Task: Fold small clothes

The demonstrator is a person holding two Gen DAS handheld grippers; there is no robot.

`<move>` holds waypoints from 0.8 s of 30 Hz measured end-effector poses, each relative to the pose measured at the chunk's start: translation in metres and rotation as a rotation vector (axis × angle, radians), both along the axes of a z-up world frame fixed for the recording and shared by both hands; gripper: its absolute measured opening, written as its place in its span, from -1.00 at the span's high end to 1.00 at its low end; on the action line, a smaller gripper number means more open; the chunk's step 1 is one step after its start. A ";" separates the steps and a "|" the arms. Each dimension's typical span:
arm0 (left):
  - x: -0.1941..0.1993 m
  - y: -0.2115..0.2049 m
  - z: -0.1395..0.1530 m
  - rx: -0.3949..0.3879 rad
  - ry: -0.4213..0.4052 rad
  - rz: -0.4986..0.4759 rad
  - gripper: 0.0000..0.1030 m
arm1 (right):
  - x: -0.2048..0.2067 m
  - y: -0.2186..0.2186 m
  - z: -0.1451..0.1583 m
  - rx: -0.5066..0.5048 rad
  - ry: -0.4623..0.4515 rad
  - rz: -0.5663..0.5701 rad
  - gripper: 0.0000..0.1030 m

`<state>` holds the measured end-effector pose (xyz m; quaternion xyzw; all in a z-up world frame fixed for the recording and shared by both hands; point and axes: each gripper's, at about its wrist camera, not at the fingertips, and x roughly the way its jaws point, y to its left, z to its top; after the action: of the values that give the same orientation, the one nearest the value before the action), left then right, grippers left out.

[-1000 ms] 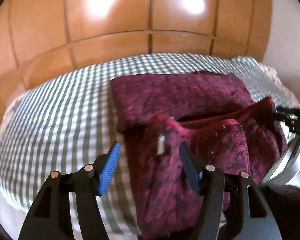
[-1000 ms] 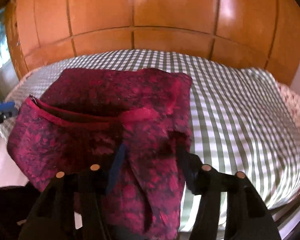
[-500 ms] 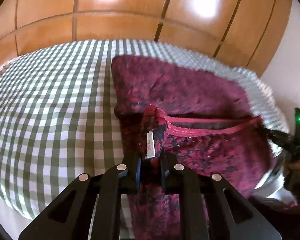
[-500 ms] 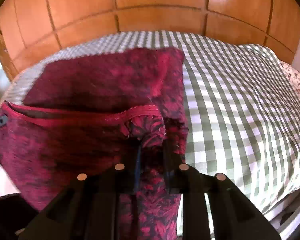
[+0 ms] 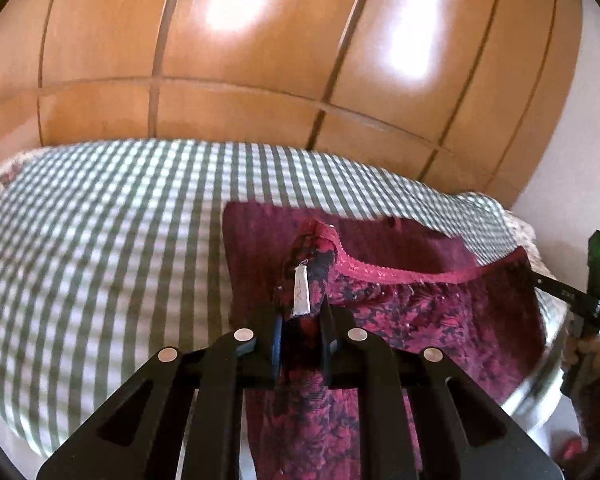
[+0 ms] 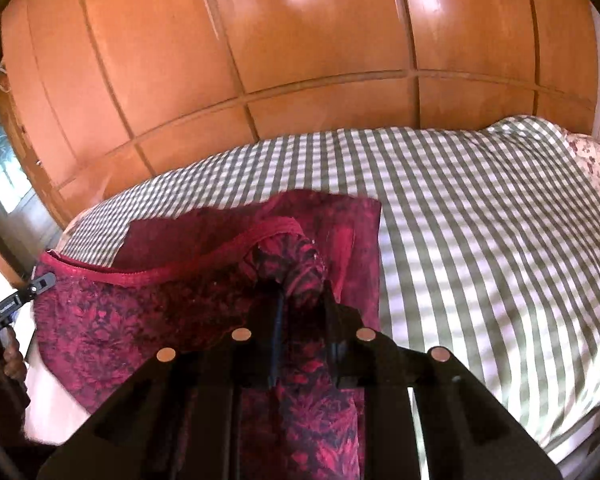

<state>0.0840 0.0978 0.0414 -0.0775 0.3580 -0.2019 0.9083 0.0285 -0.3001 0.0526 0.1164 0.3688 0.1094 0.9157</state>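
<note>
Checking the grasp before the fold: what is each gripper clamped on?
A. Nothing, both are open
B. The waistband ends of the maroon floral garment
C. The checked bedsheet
B: the left gripper and right gripper each pinch a bunched waistband end of the maroon floral garment.

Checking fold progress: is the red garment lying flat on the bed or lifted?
Partly lifted: both grippers pinch the garment's waistband corners, raising its near edge; the far part lies on the checked bed.
</note>
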 end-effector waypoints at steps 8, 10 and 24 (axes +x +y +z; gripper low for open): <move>0.082 -0.025 -0.003 0.078 0.000 0.082 0.75 | 0.078 0.005 -0.002 -0.023 0.012 -0.091 0.68; 0.102 -0.030 -0.008 0.094 0.015 0.104 0.75 | 0.098 0.011 -0.004 -0.051 0.010 -0.108 0.68; 0.174 -0.052 -0.090 0.232 0.199 0.159 0.66 | 0.162 0.013 -0.070 -0.155 0.147 -0.151 0.57</move>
<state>0.2580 0.0458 -0.0486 -0.0201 0.4596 -0.0781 0.8845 0.1906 -0.2876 -0.0170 0.0805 0.4327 0.0023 0.8979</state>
